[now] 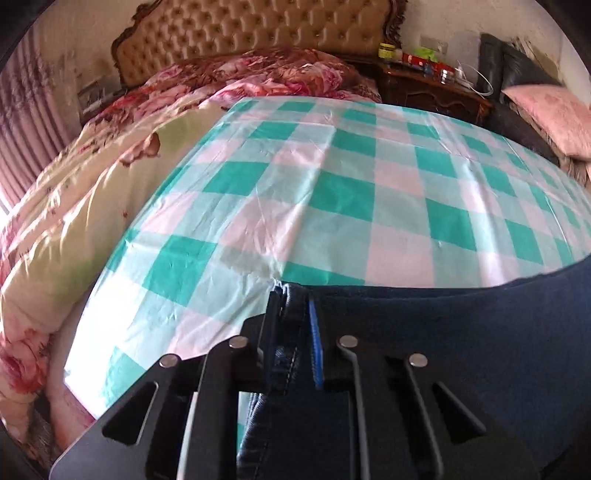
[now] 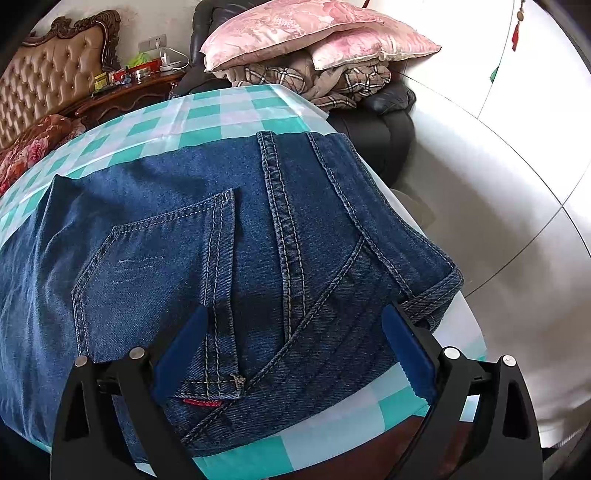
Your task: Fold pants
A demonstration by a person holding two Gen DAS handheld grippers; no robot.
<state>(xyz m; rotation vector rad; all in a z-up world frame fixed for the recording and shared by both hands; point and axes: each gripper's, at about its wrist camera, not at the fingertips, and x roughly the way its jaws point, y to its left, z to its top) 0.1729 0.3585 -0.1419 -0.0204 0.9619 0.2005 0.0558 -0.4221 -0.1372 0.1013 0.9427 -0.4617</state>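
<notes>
Right wrist view: one pair of dark blue denim pants (image 2: 221, 236), seat side up, spread flat on a table covered by a teal, pale-blue and white checked cloth (image 2: 207, 110). Tan double stitching along the centre seam, one back pocket with a small red tag at its lower corner, waistband toward the near right table edge. Right gripper (image 2: 295, 332) spread wide over the seat, two blue pads either side of the seam; whether touching the denim, cannot tell. Behind the table: two pink pillows (image 2: 314, 33) stacked on a plaid blanket (image 2: 317, 81), one dark chair beneath, one carved nightstand (image 2: 122, 92) crowded with small items.

Left wrist view: left gripper (image 1: 295, 317) nearly pressed together, pinching a folded, stitched edge of the pants (image 1: 461, 332) between one black finger and one blue pad; no earlier frame to compare. Dark fabric stretching right along the bottom of the view, lying on the checked cloth (image 1: 332, 184). Beyond: one bed with a tufted tan headboard (image 1: 258, 29) and a floral quilt (image 1: 74, 206).
</notes>
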